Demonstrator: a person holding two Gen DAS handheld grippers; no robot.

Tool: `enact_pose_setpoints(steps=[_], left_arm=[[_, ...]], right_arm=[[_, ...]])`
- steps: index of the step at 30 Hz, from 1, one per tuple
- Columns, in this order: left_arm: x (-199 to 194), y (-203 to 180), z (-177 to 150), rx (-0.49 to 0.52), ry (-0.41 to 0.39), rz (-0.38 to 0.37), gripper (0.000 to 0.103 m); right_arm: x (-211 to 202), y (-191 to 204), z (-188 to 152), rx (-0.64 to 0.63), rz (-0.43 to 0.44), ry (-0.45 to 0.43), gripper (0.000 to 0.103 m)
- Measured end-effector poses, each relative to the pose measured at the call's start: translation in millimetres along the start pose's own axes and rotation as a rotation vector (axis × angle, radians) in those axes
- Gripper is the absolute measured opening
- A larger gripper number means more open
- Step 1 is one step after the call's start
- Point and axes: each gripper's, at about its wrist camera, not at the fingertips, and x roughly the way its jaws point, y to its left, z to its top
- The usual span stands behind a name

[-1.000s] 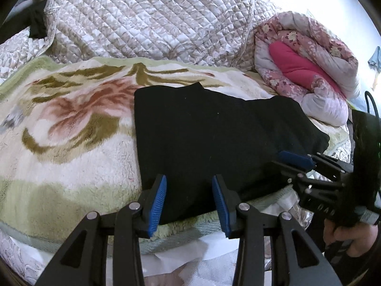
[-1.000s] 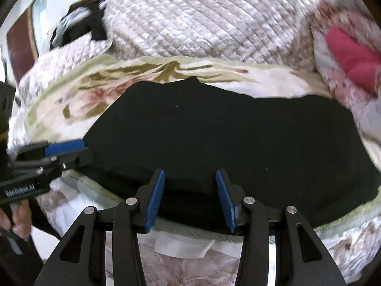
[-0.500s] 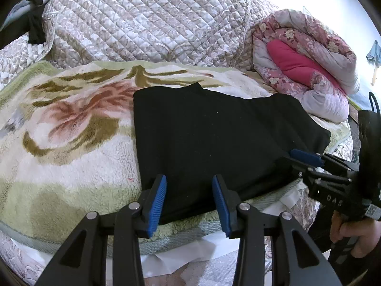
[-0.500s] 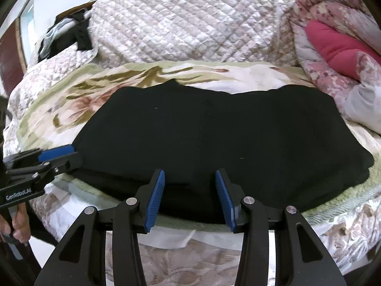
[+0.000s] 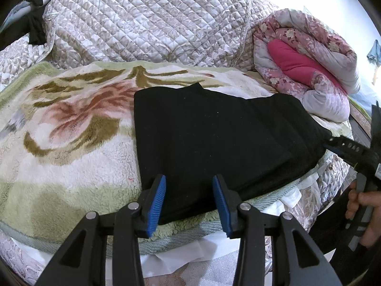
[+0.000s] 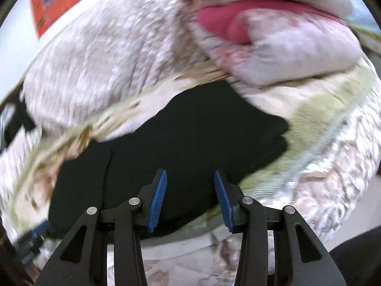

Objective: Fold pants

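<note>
Both tongs gape wide, holding nothing: the left gripper (image 5: 189, 200) hangs at the near edge of the folded black pants (image 5: 219, 133), the right gripper (image 6: 190, 195) at their right end; pants lie flat on the floral blanket (image 5: 71, 128)

Black pants (image 5: 214, 138) on cream blanket (image 5: 71, 143) with green-and-rust floral pattern; quilted beige-white coverlet (image 5: 147, 23); pink floral comforter (image 5: 309, 54) (magenta inside); blue gripper pads (image 5: 156, 205).
</note>
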Motion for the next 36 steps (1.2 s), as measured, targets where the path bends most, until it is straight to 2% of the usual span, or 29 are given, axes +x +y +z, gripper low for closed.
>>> enact_pose_setpoints(steps=[4,7,9,14,18,22,23,25,27,30,36], left_arm=[[0,1,0,0.004,-0.001,-0.001,0.045],[0,1,0,0.006,0.0,-0.002,0.046],[0,1,0,0.006,0.0,-0.002,0.046],[0,0,0,0.005,-0.001,-0.001,0.046],[0,0,0,0.007,-0.001,-0.001,0.048],[0,0,0,0.004,0.0,-0.002,0.048],[0,0,-1,0.007,0.0,-0.002,0.048],[0,0,0,0.005,0.001,-0.002,0.049],[0,1,0,0.005,0.003,-0.005,0.05],[-3,3,4,-0.004,0.006,-0.011,0.05],[-14,18,17,-0.075,-0.022,-0.009,0.05]], right_arm=[[-3,-21,0,0.112,-0.014,0.004,0.047],[2,-35,2,0.208,0.049,0.011,0.053],[5,-40,6,0.248,0.078,0.004,0.061],[18,-55,17,0.361,0.115,-0.004,0.062],[30,-62,27,0.403,0.111,-0.012,0.062],[34,-54,37,0.35,0.092,0.005,0.063],[35,-53,38,0.335,0.088,0.009,0.061],[40,-50,43,0.3,0.067,0.025,0.049],[45,-49,48,0.281,0.063,0.043,0.026],[39,-36,58,0.228,0.084,0.037,0.023],[20,26,79,0.053,0.201,0.022,0.021]])
